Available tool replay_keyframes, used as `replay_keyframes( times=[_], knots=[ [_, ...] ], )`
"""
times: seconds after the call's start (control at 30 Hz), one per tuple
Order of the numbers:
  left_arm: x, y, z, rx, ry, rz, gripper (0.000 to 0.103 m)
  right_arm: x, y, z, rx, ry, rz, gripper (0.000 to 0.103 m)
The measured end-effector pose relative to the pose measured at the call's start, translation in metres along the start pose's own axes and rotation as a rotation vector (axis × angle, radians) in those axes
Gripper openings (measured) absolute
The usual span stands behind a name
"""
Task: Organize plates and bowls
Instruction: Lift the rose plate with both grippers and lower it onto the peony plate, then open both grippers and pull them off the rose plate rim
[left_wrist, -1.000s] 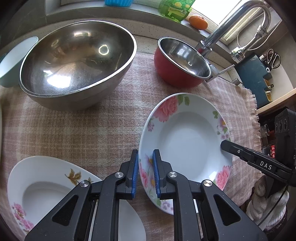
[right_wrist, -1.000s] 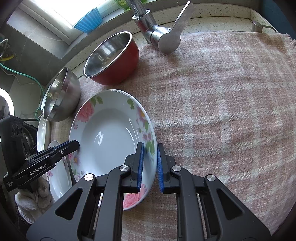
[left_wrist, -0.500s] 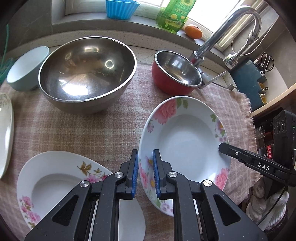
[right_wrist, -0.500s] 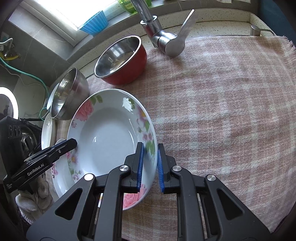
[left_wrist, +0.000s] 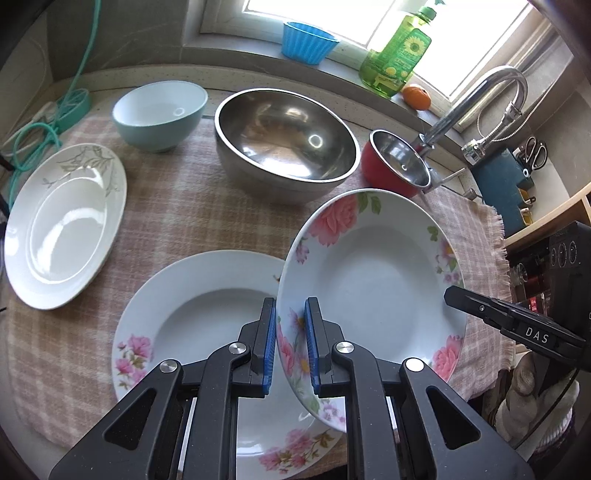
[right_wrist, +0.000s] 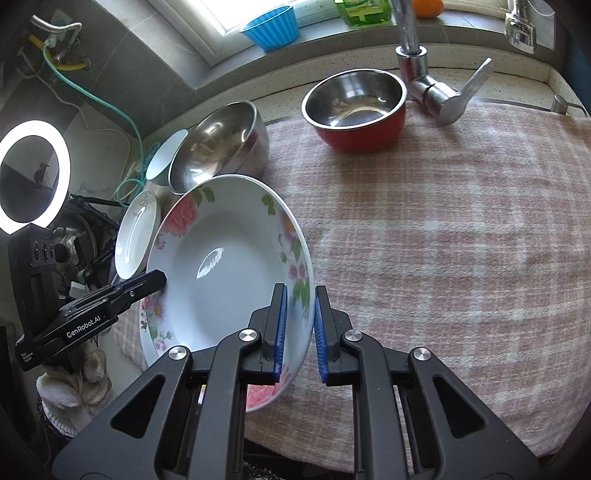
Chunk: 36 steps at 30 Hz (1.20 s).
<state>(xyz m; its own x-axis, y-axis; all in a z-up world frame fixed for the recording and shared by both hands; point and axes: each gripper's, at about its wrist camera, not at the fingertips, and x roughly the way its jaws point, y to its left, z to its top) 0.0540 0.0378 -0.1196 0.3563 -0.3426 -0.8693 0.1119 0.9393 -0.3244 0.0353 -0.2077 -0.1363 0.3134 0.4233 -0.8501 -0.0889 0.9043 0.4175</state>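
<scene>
A deep white plate with pink roses (left_wrist: 373, 280) (right_wrist: 225, 266) hangs tilted above the checked cloth (right_wrist: 443, 236). My left gripper (left_wrist: 290, 328) is shut on its near rim and my right gripper (right_wrist: 298, 317) is shut on the opposite rim. Under its left edge lies a second flowered deep plate (left_wrist: 199, 317) flat on the cloth. A white plate with grey leaves (left_wrist: 62, 225) lies at the left. Behind stand a pale blue bowl (left_wrist: 160, 114), a large steel bowl (left_wrist: 286, 140) and a red bowl with a steel inside (left_wrist: 395, 162) (right_wrist: 356, 107).
A chrome tap (left_wrist: 480, 99) rises at the back right beside the red bowl, its lever (right_wrist: 469, 88) over the cloth. On the sill stand a blue ribbed cup (left_wrist: 308, 40), a green bottle (left_wrist: 397, 51) and an orange (left_wrist: 415, 98). A ring light (right_wrist: 33, 173) stands at the left.
Both grippers have lifted the rose plate off the cloth and carried it left, over the edge of the second flowered plate. The blue bowl and leaf plate have come into view.
</scene>
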Motion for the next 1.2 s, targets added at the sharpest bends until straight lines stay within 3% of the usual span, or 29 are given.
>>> replay_keyframes(
  times=[0.5,1.2],
  knots=[
    [-0.019,0.069,-0.032,-0.078,0.018,0.057,0.013,0.056,0.064,-0.026,-0.074,0.113,0.012,0.014],
    [-0.008,0.088,-0.038,-0.101,0.05,0.067,0.013,0.083,0.089,-0.028,-0.136,0.16,-0.05,0.016]
  ],
)
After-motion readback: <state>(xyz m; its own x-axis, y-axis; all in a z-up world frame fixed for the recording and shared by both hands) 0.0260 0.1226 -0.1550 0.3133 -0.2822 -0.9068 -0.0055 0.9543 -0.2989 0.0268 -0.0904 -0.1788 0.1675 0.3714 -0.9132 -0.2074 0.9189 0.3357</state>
